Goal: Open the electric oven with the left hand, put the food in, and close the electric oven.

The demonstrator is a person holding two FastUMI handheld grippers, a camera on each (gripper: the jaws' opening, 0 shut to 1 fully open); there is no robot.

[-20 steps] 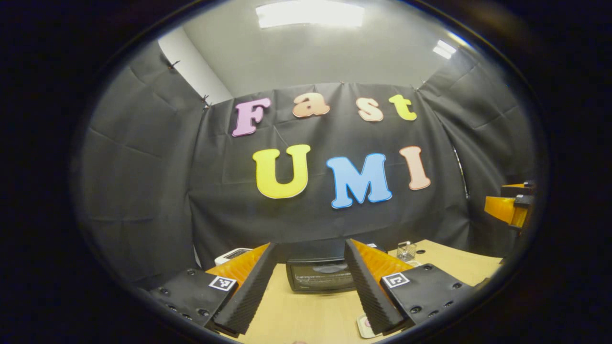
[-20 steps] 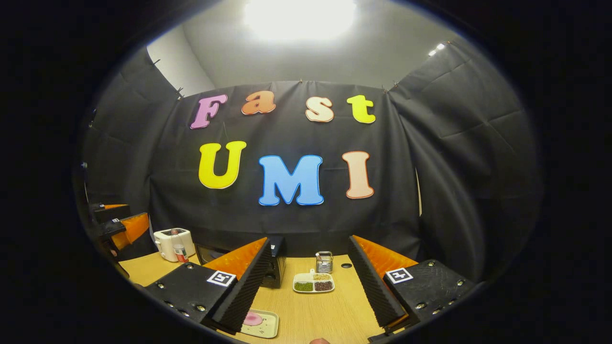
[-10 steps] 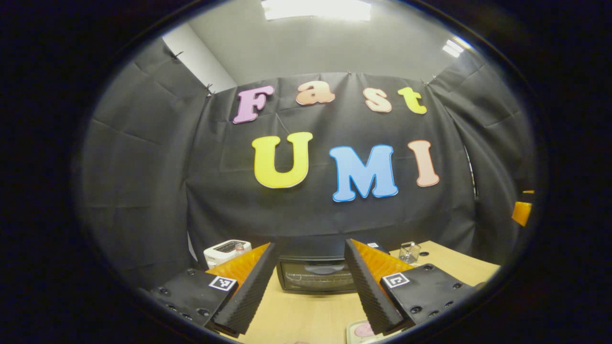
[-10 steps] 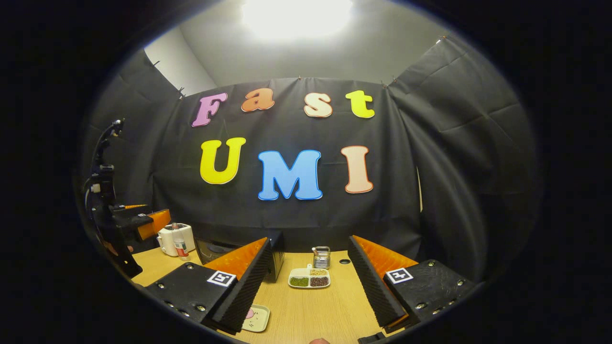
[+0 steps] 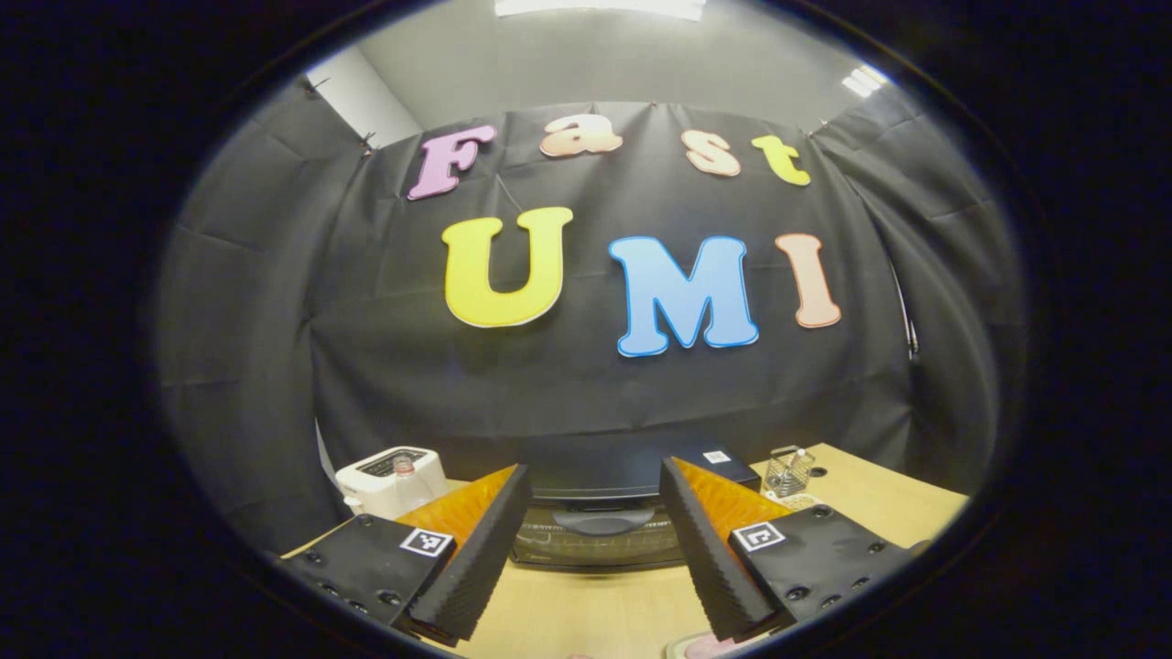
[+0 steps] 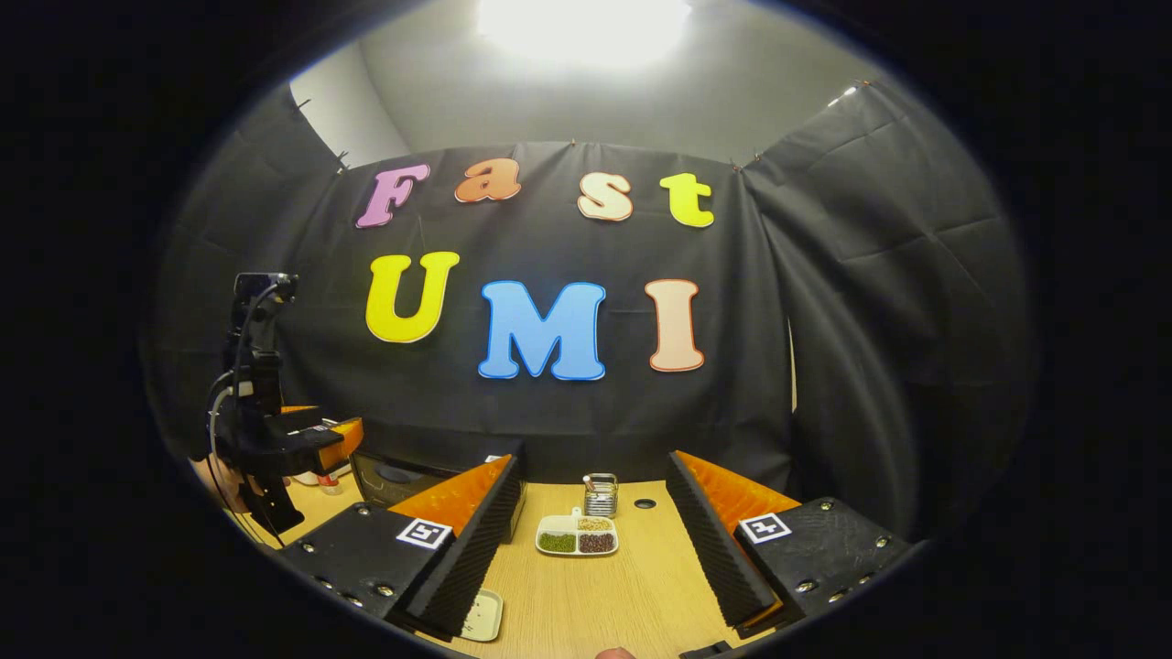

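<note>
At the bottom of the left gripper view, the left tool [image 5: 586, 549] stands with its fingers spread wide and nothing between them, aimed straight at the electric oven [image 5: 600, 522]. That oven sits on the light wooden tabletop [image 5: 586, 613] just beyond the fingertips, its glass door shut and the curved handle at the door's top edge showing between the two fingers. Left of the oven stands a white toaster [image 5: 389, 478] with a small bottle [image 5: 403, 467] in front of it, and to the right a wire mesh holder [image 5: 787, 471]. A plate edge with something pink on it peeks in at the lower rim, too cropped to tell more. From the right gripper view, the right tool [image 6: 591, 567] is likewise wide apart and empty, held over the tabletop. Between its fingers, farther off, lies a white divided food tray [image 6: 577, 537] holding green, tan and dark portions, with the mesh holder just behind it. A small pale plate [image 6: 482, 615] lies beside the left finger. Farther left, the other tool hangs close before the oven's front, a hand [image 6: 220, 476] gripping it from below.
</note>
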